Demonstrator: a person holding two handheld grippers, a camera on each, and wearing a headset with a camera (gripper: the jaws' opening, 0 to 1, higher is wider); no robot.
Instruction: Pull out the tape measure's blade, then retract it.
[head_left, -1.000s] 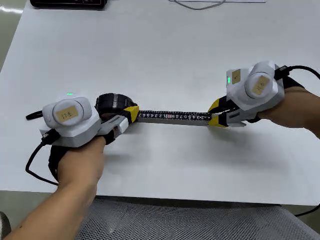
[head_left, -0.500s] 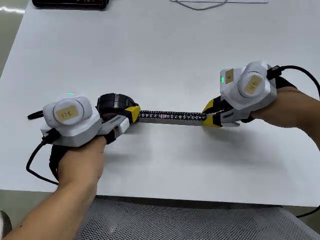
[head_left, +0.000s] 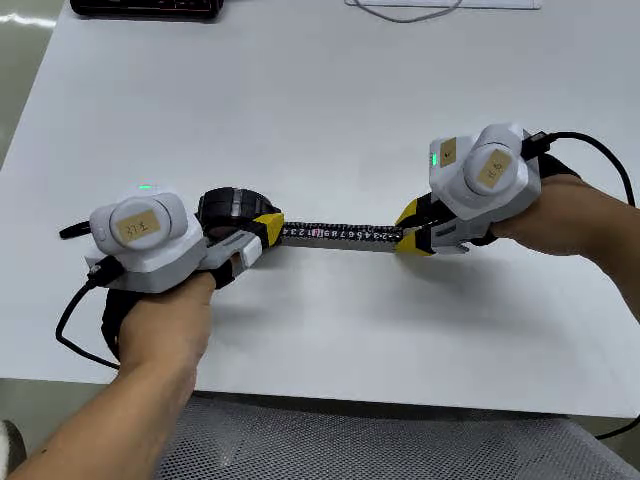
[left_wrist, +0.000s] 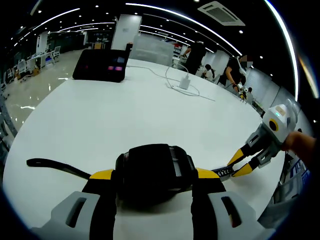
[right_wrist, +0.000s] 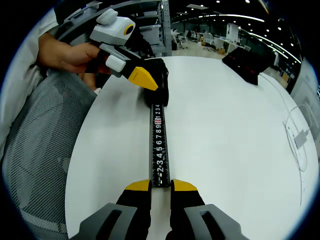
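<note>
The left gripper (head_left: 256, 240) has a rounded pale grey plastic housing. On top sits a tan square sticker (head_left: 138, 226) with dark printed characters, and a small green light (head_left: 146, 187) glows at the housing's edge. Its black jaws end in yellow tips. The right gripper (head_left: 408, 228) is built alike, with a matching tan sticker (head_left: 492, 168) and a matching green light (head_left: 435, 158). A thin black cable (head_left: 75, 310) loops from the left housing, and a second black cable (head_left: 590, 140) runs from the right one.

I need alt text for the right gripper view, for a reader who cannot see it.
The right gripper pinches the end of the black blade, which runs straight over the white table to its case. The left gripper, held in a hand, clamps that case.
</note>
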